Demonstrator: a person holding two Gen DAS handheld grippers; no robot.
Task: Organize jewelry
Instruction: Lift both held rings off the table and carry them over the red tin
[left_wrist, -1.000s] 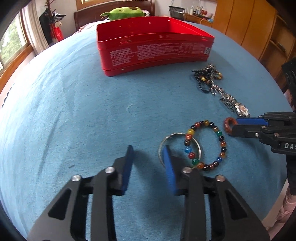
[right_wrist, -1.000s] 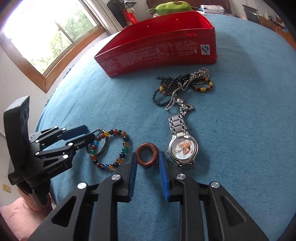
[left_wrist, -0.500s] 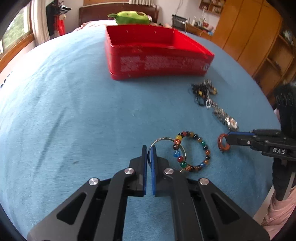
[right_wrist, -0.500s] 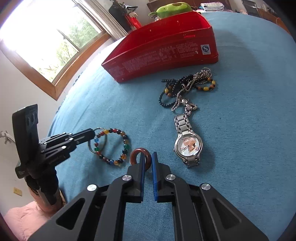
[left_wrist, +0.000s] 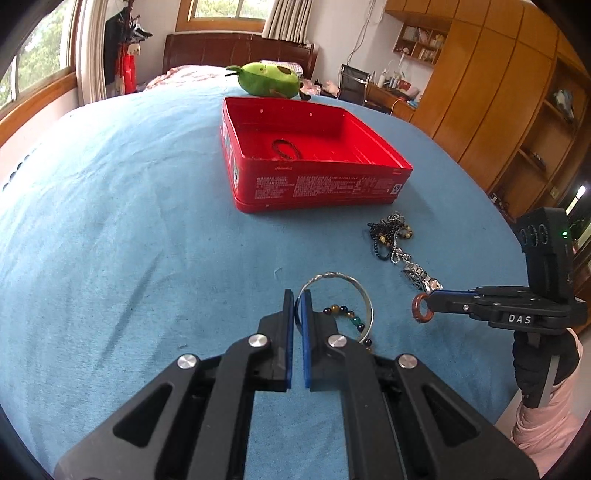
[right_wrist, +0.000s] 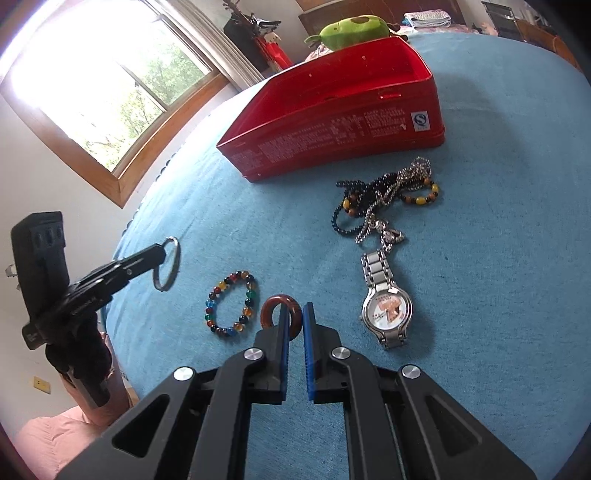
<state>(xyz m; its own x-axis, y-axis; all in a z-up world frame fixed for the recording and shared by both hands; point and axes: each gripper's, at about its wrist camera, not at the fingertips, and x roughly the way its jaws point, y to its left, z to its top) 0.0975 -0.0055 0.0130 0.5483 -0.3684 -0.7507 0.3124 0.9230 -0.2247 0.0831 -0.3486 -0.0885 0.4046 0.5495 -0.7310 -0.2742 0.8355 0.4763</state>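
Rings feel light, hard and slippery, so we pinch their rims: left gripper (left_wrist: 297, 301) squeezes the silver bangle (left_wrist: 345, 282), right gripper (right_wrist: 295, 314) squeezes the brown ring (right_wrist: 273, 304).

Bedroom around a blue-covered bed

A blue bedspread (left_wrist: 110, 221) covers the surface, and a green plush toy (left_wrist: 269, 79) lies at its far end before a dark wooden headboard (left_wrist: 207, 48). Wood-framed windows (right_wrist: 110, 92) show trees outside, with curtains (left_wrist: 284, 18) beside one. Clothes hang on a rack (left_wrist: 123, 48) in the corner. Wooden wardrobes (left_wrist: 480, 92) with open shelves line one wall, near a cluttered desk (left_wrist: 391, 88) and a chair (left_wrist: 352, 83).
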